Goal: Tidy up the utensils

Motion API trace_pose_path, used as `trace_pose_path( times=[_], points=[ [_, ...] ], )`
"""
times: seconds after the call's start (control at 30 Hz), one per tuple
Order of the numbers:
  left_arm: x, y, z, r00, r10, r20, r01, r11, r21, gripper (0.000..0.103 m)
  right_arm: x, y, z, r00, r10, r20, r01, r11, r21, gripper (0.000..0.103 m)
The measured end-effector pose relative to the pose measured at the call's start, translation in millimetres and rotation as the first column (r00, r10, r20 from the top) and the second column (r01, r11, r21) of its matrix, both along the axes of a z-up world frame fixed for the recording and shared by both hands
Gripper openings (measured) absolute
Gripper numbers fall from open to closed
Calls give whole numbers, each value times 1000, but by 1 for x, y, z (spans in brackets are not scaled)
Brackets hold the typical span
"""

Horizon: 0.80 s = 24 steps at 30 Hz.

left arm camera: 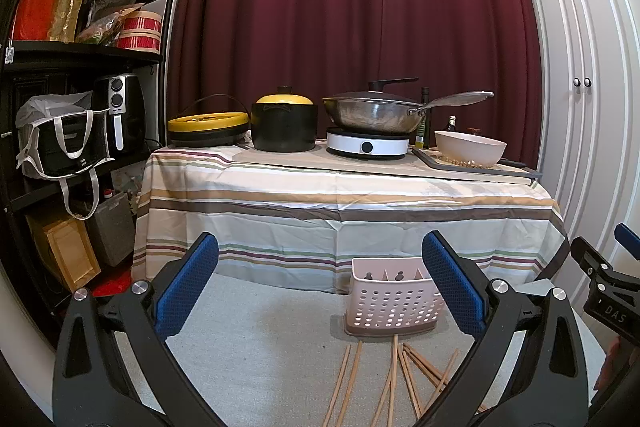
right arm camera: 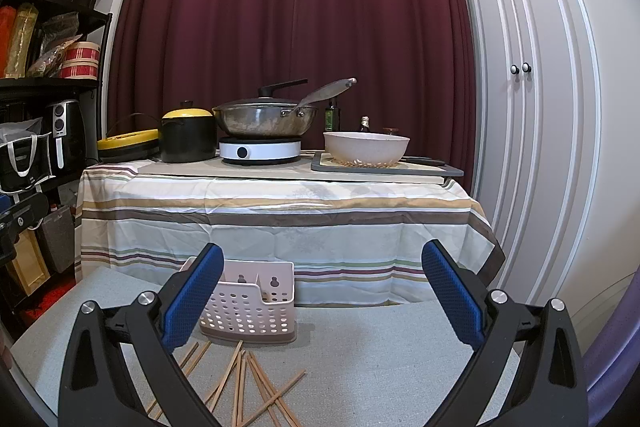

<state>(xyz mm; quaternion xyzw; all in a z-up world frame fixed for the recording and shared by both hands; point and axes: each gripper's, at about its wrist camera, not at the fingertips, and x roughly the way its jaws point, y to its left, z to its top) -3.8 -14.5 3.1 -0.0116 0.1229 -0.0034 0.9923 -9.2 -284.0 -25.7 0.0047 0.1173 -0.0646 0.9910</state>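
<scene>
Both grippers at the outset of sorting. We held the left gripper point(left arm camera: 320, 283) and the right gripper point(right arm camera: 322, 287) above the grey surface point(right arm camera: 380, 347), each with its blue-padded fingers spread wide and nothing between them; we judged this the ready posture for a first pick. The wooden chopsticks point(right arm camera: 248, 383) lay scattered and crossing one another on the near part of the surface, just beside the near wall of the pink perforated caddy point(right arm camera: 252, 307), which stood upright with its divided compartments open at the top, apparently empty, so that sticks could be dropped in from above. In the left wrist view the chopsticks point(left arm camera: 400, 375) sat low between the fingers and the caddy point(left arm camera: 394, 301) lay right of centre. Beyond, the striped-cloth table point(left arm camera: 344, 203) carried a wok point(left arm camera: 376, 113), a yellow-lidded pot point(left arm camera: 285, 123) and a bowl point(left arm camera: 470, 147), none of them involved.
</scene>
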Motion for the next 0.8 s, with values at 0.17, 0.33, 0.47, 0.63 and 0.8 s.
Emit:
trace_pose_path(
  times=[0.17, 0.33, 0.47, 0.63, 0.8],
  points=[
    [1, -2, -1, 1000, -3, -1, 3, 1000, 0, 100, -1, 1, 0, 1000, -1, 0, 1, 1000, -1, 97],
    [6, -6, -8, 999, -11, -34, 12, 1000, 8, 100, 2, -1, -4, 1000, -8, -28, 8, 1000, 1, 97],
    [14, -7, -26, 998, -19, -64, 20, 1000, 13, 100, 6, -2, -15, 999, -5, -51, 5, 1000, -2, 97],
    [29, 0, -70, 985, -46, -169, 50, 999, 19, 100, 10, -5, -52, 993, 11, -120, -11, 1000, -5, 97],
    [36, 14, -135, 961, -31, -274, 41, 999, 29, 100, 8, -9, -100, 981, 49, -187, -42, 998, 41, 97]
  ],
)
